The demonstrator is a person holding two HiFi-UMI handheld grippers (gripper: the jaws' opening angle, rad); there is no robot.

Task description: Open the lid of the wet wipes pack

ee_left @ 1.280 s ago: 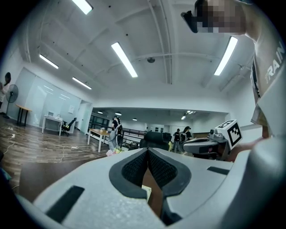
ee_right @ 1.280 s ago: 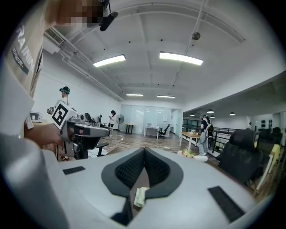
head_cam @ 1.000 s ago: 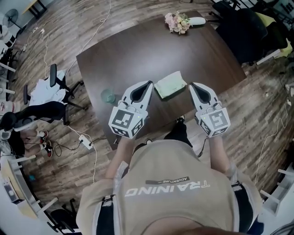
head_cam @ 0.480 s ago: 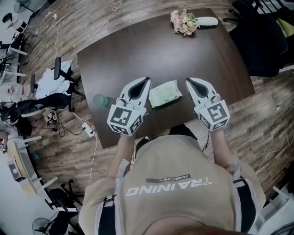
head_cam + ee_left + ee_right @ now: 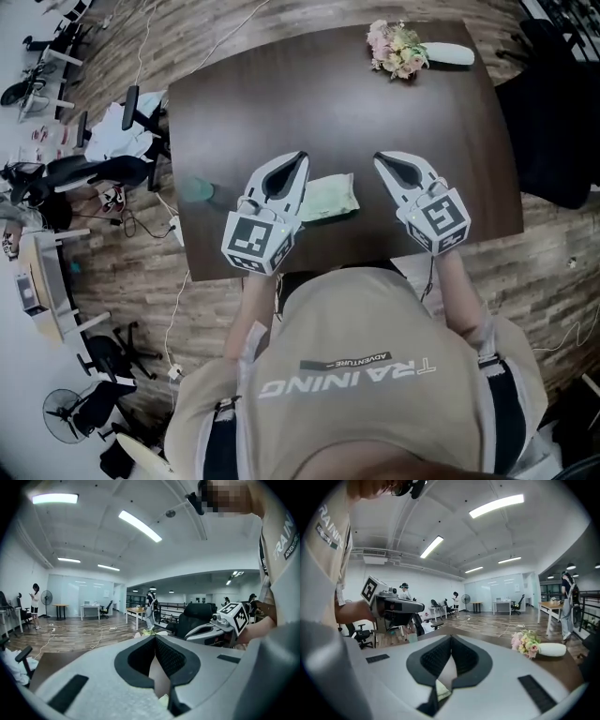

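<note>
Beige shirt [image 5: 347, 375] fills the near edge of the head view, on a person standing at a dark brown wooden bench [image 5: 281, 103]. Both forearms reach forward over its near edge, each holding a grey claw that points slightly downward and angles inward toward the other.

The left claw [image 5: 302, 157] is closed, its tips meeting with nothing between them. The right claw [image 5: 378, 157] is likewise closed and empty.

The pale green wet wipes pack [image 5: 330, 197] lies flat on the bench between the two claws. It is just beside the left claw and a little apart from the right.

Left of the left claw stands a blurred green cup [image 5: 197, 190]. At the far edge of the bench lie pink and white flowers [image 5: 397, 49] in a white vase [image 5: 452, 53] on its side.

Only the gripper views show the room: a large office with ceiling strip lights, desks and distant people. The right gripper view also shows the flowers at its right. Each gripper view catches the other claw from the side.
</note>
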